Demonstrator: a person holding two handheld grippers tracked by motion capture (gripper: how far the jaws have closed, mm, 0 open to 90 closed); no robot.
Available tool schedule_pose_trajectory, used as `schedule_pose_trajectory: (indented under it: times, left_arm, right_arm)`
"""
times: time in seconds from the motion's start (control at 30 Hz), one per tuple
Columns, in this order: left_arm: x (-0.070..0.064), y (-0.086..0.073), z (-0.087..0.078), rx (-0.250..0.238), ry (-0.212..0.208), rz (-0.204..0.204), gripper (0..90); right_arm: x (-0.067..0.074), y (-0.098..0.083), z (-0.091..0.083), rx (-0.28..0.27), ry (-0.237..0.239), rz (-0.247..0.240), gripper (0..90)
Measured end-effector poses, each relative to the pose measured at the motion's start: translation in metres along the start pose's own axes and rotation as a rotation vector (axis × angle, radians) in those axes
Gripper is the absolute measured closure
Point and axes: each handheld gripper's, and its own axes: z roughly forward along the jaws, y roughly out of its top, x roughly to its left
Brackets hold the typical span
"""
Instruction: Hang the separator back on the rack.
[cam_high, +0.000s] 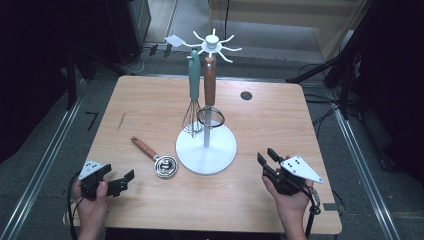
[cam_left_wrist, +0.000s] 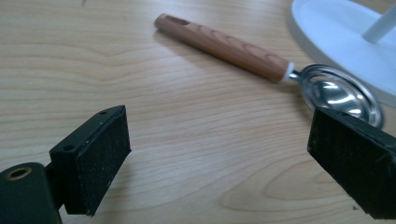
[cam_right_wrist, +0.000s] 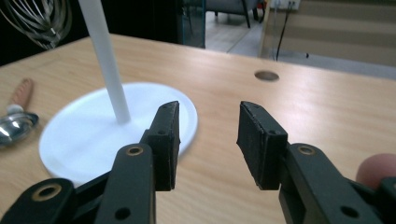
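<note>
A white utensil stand (cam_high: 220, 150) with hooked arms at its top stands mid-table. From it hang a teal-handled whisk (cam_high: 193, 85) and a wood-handled utensil with a wire ring (cam_high: 209, 82). A wood-handled metal scoop (cam_high: 155, 156) lies on the table left of the stand's base. My left gripper (cam_high: 120, 172) rests at the front left, open, aimed at the scoop (cam_left_wrist: 224, 46), nothing between its pads (cam_left_wrist: 100, 158). At the front right my right gripper (cam_high: 266, 155) is open and empty; past it I see the stand's base (cam_right_wrist: 84, 135) and pole (cam_right_wrist: 105, 60).
A dark round hole (cam_high: 246, 95) sits in the wooden tabletop (cam_high: 280, 125) at the back right. Dark equipment and cables surround the table on the floor. Bare wood lies between the two grippers along the front edge.
</note>
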Motion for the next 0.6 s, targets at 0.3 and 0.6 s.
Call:
schedule_pose_trajectory:
  times: [0.3, 0.6]
  left_arm:
    - [-0.024, 0.003, 0.009, 0.011, -0.032, 0.024, 13.6]
    - [-0.047, 0.014, 0.026, 0.06, -0.077, 0.027, 30.8]
  right_arm:
    - [-0.014, -0.027, -0.015, 0.052, -0.013, 0.027, 59.5]
    - [-0.025, -0.04, -0.013, 0.093, -0.017, 0.057, 57.4]
